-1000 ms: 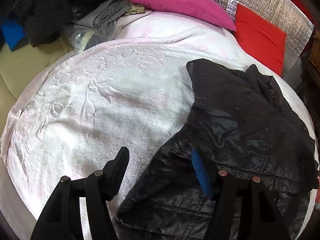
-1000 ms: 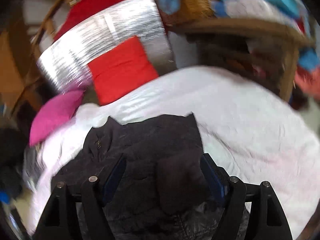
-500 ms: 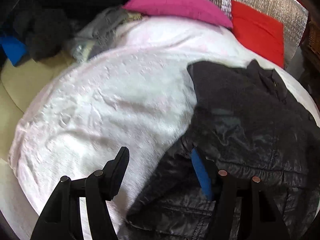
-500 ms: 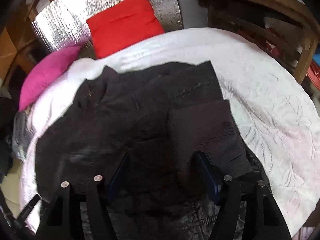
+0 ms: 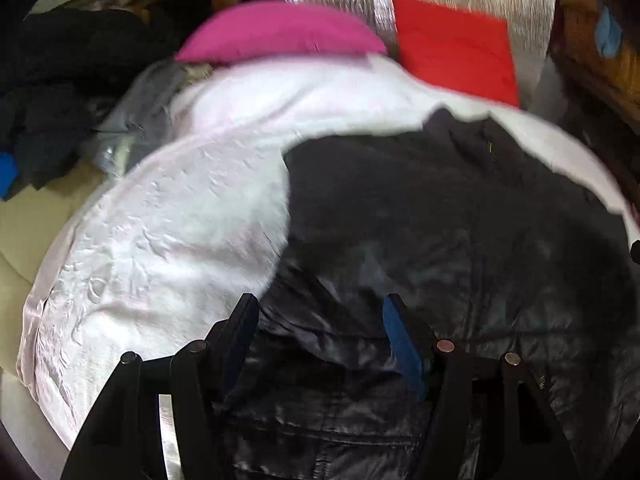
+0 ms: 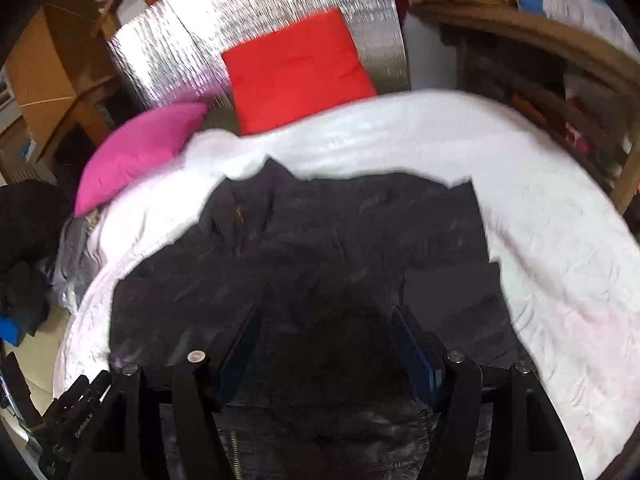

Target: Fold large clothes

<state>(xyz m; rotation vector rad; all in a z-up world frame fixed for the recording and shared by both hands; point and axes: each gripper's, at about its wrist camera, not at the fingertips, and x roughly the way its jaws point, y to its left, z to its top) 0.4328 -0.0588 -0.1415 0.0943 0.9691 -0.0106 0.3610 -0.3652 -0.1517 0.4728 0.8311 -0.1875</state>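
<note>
A large black jacket (image 5: 460,220) lies spread on the white bedspread (image 5: 180,220), its collar toward the pillows. My left gripper (image 5: 320,304) hovers open over the jacket's near left edge, with shiny black fabric under the gap and nothing pinched. In the right wrist view the jacket (image 6: 340,232) fills the middle of the bedspread (image 6: 540,200). A ribbed dark sleeve end (image 6: 452,300) lies folded on it at the right. My right gripper (image 6: 326,314) stands open just above the jacket's middle, with dark cloth between the fingers but not pressed.
A pink pillow (image 6: 136,152) and a red cushion (image 6: 296,68) lean at the bed's far end against a silver foil panel (image 6: 260,12). Grey clothes (image 5: 148,108) and dark clothes (image 5: 60,80) are piled at the left. A wooden rail (image 6: 560,40) runs along the right.
My left gripper has slid to the right, from the jacket's edge to over the jacket. My right gripper has sunk closer to the jacket and its jaws have narrowed a little.
</note>
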